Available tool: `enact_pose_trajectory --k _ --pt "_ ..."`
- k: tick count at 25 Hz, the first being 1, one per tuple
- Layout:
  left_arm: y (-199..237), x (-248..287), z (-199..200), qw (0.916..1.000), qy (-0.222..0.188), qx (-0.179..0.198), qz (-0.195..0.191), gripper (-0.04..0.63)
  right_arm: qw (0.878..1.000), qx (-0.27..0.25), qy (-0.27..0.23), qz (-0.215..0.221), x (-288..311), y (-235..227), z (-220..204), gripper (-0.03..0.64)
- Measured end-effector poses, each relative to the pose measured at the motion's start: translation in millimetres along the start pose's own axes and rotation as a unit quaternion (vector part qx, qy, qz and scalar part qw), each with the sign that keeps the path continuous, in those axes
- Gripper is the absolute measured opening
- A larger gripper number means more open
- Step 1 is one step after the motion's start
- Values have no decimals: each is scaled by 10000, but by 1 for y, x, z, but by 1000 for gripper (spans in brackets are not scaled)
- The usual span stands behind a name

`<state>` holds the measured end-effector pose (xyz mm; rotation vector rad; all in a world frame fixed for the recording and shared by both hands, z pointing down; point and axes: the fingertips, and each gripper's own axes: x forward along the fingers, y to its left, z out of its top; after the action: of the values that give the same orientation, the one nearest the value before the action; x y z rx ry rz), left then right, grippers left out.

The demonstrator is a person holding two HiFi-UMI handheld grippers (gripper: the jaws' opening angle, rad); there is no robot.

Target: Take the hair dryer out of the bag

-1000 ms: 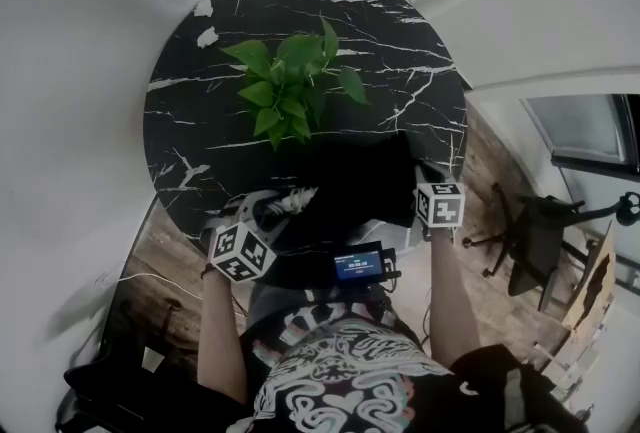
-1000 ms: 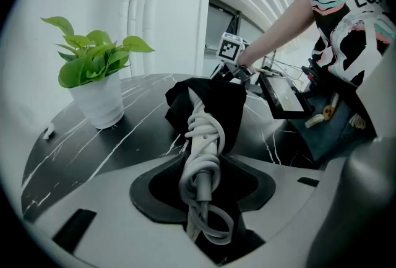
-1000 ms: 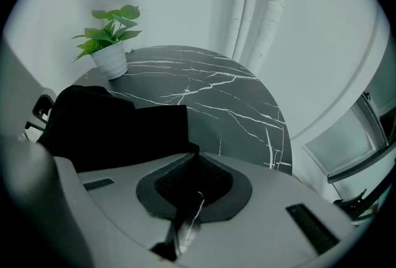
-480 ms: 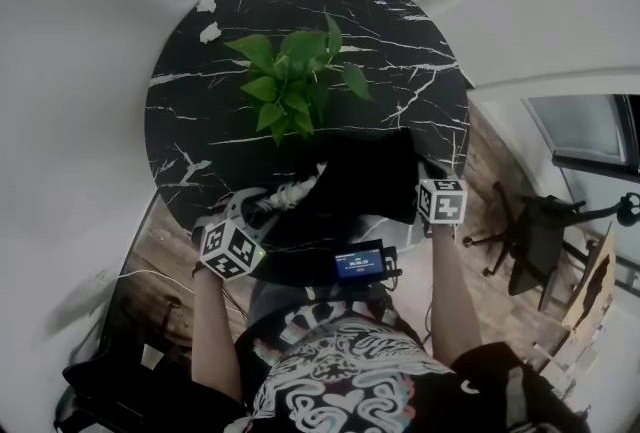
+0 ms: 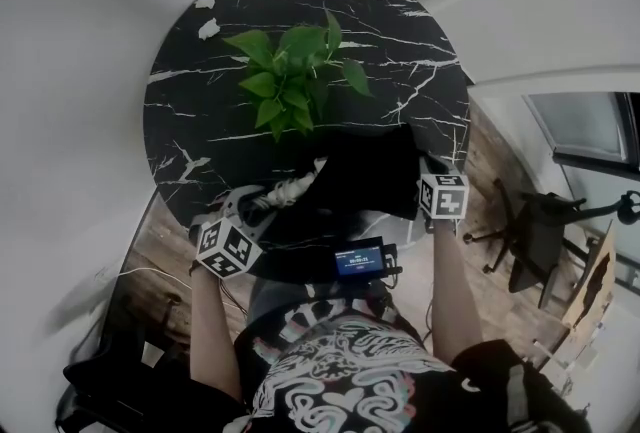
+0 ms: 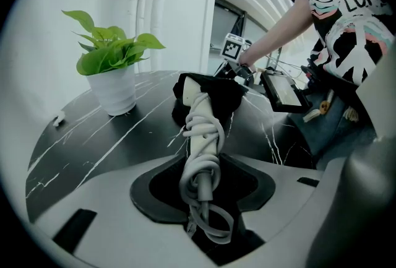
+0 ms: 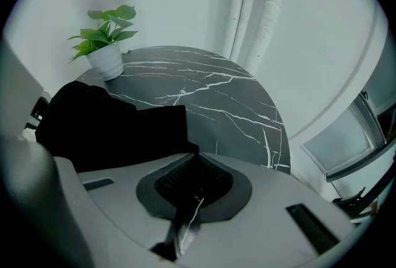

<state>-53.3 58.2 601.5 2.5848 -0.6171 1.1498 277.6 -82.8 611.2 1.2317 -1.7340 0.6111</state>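
The white hair dryer (image 6: 201, 118), its cord wound round the handle, is half out of the soft black cloth bag (image 7: 105, 124), with one gripper on each.

The left gripper (image 6: 201, 168) has its jaws set rather wide and closed on the cord-wrapped handle, which points out of the mouth of the bag toward it. The upper part of the dryer is inside the dark opening, and how deep it goes I cannot tell. The right gripper (image 7: 189, 161) has its jaws pressed fully together, and a corner of the bag's cloth comes in right at their tip, so it seems to pinch this thin edge. The bag lies on the round black marble table (image 5: 400, 41) with white veins, near the edge next to the person. Behind the bag, a little apart from it, stands a green leafy plant in a white pot (image 6: 111, 84).
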Motion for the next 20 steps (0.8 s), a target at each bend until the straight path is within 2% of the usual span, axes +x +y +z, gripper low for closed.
enact_pose_trajectory --k 16,20 --pt "3 -9 -4 9999 23 -56 123 181 10000 2 -21 -62 0 -3 0 23" --pt "7 -16 -13 9994 49 -234 248 179 9997 132 -29 -182 0 -10 -2 23"
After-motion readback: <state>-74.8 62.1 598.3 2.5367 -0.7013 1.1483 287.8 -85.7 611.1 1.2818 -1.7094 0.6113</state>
